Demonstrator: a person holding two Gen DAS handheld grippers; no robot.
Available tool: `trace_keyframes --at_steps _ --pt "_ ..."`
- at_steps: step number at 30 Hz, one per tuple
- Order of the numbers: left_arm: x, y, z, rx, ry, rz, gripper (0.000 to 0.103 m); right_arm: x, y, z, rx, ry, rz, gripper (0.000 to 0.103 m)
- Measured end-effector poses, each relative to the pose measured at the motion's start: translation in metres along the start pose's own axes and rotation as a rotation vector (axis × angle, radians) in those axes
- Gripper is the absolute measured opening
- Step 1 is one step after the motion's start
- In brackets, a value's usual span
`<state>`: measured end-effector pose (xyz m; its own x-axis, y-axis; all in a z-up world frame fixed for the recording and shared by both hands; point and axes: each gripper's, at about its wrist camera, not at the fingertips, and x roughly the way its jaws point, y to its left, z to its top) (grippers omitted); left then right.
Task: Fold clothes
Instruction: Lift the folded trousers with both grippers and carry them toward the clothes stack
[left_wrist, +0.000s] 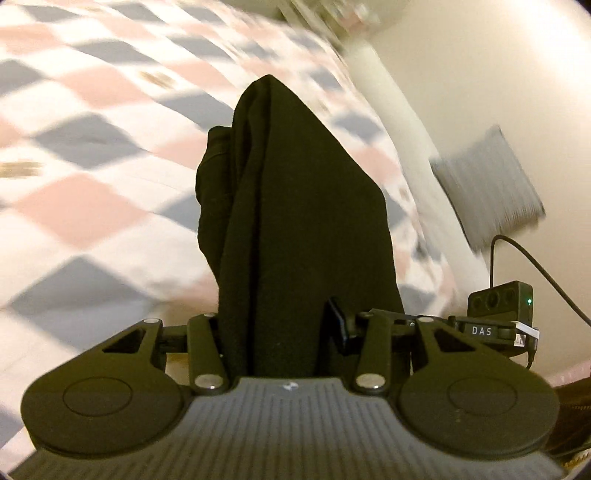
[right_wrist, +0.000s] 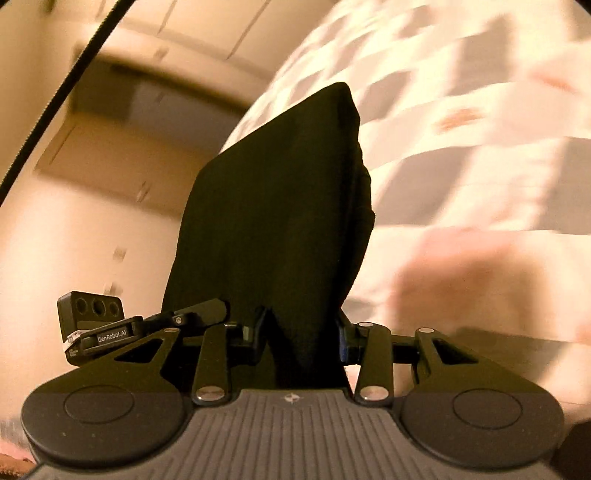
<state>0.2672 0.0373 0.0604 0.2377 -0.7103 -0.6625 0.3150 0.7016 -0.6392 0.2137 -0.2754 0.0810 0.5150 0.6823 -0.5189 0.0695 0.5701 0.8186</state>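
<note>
Left gripper (left_wrist: 280, 325) pinches a black garment (left_wrist: 295, 221), the cloth bunched between its fingers and rising in folds ahead of the camera. Right gripper (right_wrist: 301, 332) likewise clamps the black garment (right_wrist: 280, 206), held up off the surface. Beyond, blurred: a checked pink, grey and white bedspread (left_wrist: 92, 155), then a pale wall (left_wrist: 480, 74).
</note>
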Motion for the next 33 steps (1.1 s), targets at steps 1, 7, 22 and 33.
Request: trace_keyframes --at_steps 1,7,22,33 --pt "-0.025 0.015 -0.007 -0.015 -0.031 0.013 0.039 0.014 0.016 -0.01 -0.025 0.019 0.012 0.039" --pt "-0.152 0.094 -0.039 -0.061 -0.116 0.105 0.039 0.115 0.114 -0.061 -0.128 0.126 0.07 0.039" --pt "-0.351 0.217 -0.084 -0.286 -0.463 0.301 0.039 0.377 0.312 -0.111 -0.365 0.435 0.229 0.038" --pt "-0.465 0.346 -0.024 -0.288 -0.522 0.326 0.039 0.53 0.406 -0.133 -0.388 0.448 0.282 0.038"
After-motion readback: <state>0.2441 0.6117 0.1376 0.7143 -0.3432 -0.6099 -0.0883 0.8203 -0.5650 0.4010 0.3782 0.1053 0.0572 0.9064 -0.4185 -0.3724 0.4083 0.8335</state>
